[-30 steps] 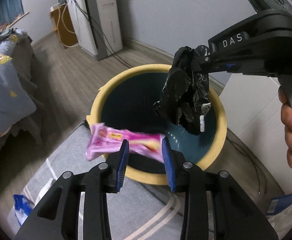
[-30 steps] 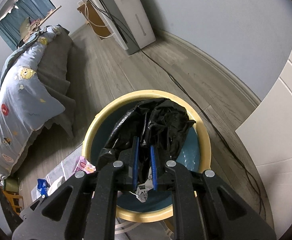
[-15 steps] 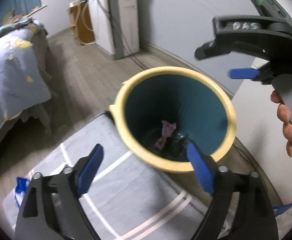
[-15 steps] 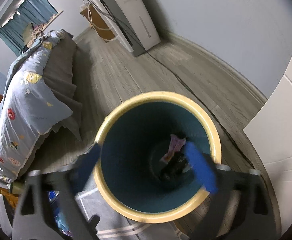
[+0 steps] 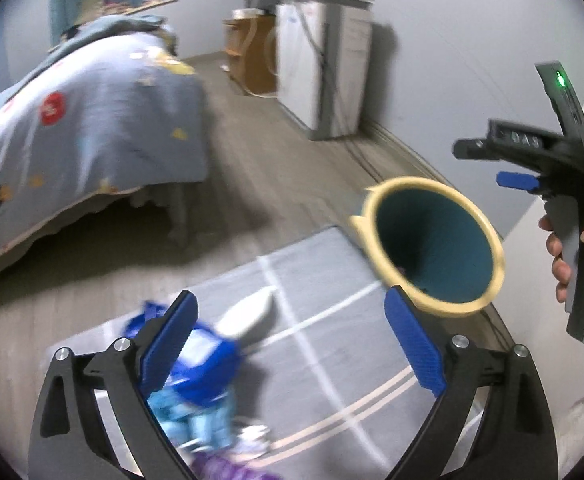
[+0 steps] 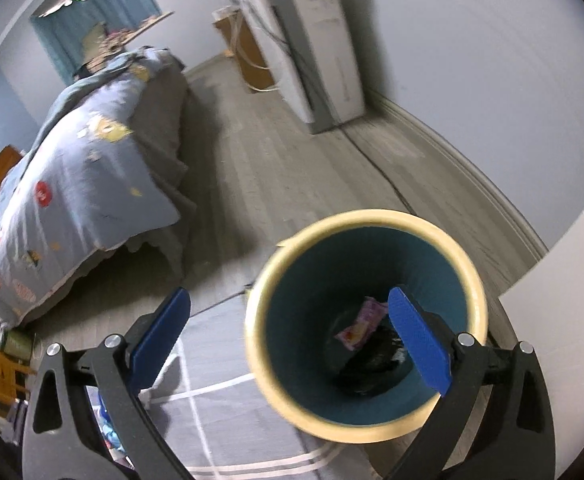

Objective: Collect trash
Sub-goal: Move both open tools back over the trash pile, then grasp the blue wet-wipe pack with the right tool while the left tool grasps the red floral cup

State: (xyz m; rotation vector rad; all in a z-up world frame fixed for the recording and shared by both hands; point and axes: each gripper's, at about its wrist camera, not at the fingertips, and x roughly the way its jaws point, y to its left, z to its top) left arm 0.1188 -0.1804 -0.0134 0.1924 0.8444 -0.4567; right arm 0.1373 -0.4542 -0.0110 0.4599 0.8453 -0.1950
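Right wrist: round, cream-rimmed teal bin point(image 6: 372, 224).

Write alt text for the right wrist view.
The open right claw hangs over a yellow-rimmed teal trash bin holding a pink wrapper and a crumpled black bag. Behind are a gray rug, a bed with a blue quilt and a white cabinet.

Grey walls point(image 6: 472, 60), wood-look floor point(image 6: 292, 168), a bed point(image 5: 72, 128), perhaps a white cabinet point(image 5: 324, 72).
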